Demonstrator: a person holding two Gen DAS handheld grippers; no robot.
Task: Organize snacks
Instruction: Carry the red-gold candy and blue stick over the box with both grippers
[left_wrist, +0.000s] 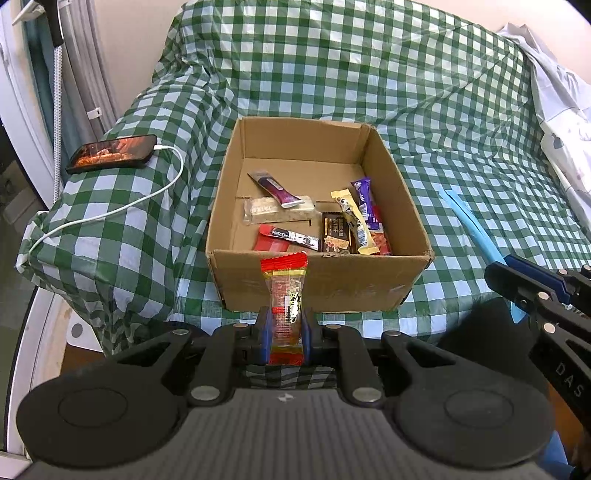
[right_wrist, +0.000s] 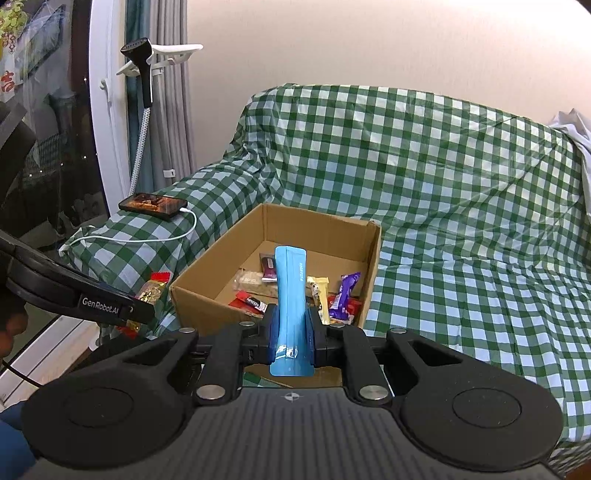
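Left gripper (left_wrist: 286, 328) fingers clamp a light, crinkly red-ended snack bar (left_wrist: 286, 295) low in centre frame, before the cardboard box (left_wrist: 317, 284); right gripper (right_wrist: 291, 328) pinches a limp blue sachet (right_wrist: 290, 295) near its base

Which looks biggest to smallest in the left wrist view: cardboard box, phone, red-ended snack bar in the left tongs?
1. cardboard box, clearly largest.
2 and 3. phone and red-ended snack bar: similar apparent size; the bar sits much nearer the camera, so unranked.
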